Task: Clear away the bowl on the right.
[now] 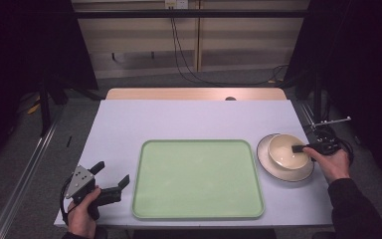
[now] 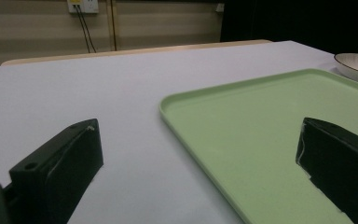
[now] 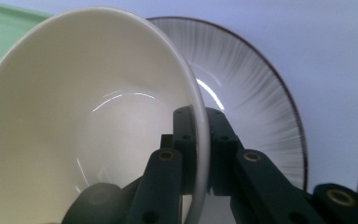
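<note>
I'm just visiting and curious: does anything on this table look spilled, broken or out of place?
Nothing spilled or broken. The green tray lies flat and bare. The cream bowl sits on the striped plate; the right gripper pinches its rim, one jaw inside, one outside. The left gripper is open.

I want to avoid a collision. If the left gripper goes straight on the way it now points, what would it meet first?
Probably the green tray. The left gripper, jaws open, points toward its near-left rim, with bare table between them. The height is unclear, so it might pass above the rim.
</note>
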### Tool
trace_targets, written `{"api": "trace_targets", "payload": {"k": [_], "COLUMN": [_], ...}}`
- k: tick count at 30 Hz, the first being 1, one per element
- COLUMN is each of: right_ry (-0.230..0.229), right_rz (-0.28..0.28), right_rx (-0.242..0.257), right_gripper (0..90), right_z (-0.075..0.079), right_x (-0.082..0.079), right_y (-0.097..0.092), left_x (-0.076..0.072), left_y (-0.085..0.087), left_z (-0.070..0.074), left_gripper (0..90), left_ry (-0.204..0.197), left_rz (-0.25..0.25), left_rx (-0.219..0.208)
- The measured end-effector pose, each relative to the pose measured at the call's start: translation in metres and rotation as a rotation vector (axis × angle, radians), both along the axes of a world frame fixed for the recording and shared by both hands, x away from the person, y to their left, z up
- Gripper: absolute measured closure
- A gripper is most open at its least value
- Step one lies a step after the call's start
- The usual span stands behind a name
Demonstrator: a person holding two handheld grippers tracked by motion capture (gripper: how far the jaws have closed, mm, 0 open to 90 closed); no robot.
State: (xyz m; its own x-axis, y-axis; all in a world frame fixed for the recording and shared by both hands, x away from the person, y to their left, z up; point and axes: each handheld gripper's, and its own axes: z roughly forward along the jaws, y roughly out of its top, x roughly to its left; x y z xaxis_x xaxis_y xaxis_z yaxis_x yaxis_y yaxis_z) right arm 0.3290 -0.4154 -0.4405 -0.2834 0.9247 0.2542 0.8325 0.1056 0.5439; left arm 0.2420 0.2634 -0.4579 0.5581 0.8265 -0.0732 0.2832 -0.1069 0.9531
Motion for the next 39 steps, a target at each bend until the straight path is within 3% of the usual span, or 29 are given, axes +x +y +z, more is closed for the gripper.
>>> {"api": "trace_targets", "payload": {"k": [19,32,39], "right_ry": [-0.019,-0.058,-0.100], "right_rz": [0.001,0.011,0.026], "right_rx": [0.029,0.066,0.088], "right_gripper": [84.3,84.2,84.2], "right_z": [0.004,0.014,0.025], "right_x": [-0.003,-0.009,-0.013], "right_y": [-0.005,-0.009,-0.011], "left_x": [0.000,0.000,0.000], "left_y": [0.000,0.000,0.000], "left_z": [0.000,0.000,0.000], "left_gripper": [0.5,0.5,0.5], "left_ry": [-0.001,-0.001,-0.003], "left_rz": [0.003,0.004,0.005], "left_rx": [-0.001,0.001,0.000]}}
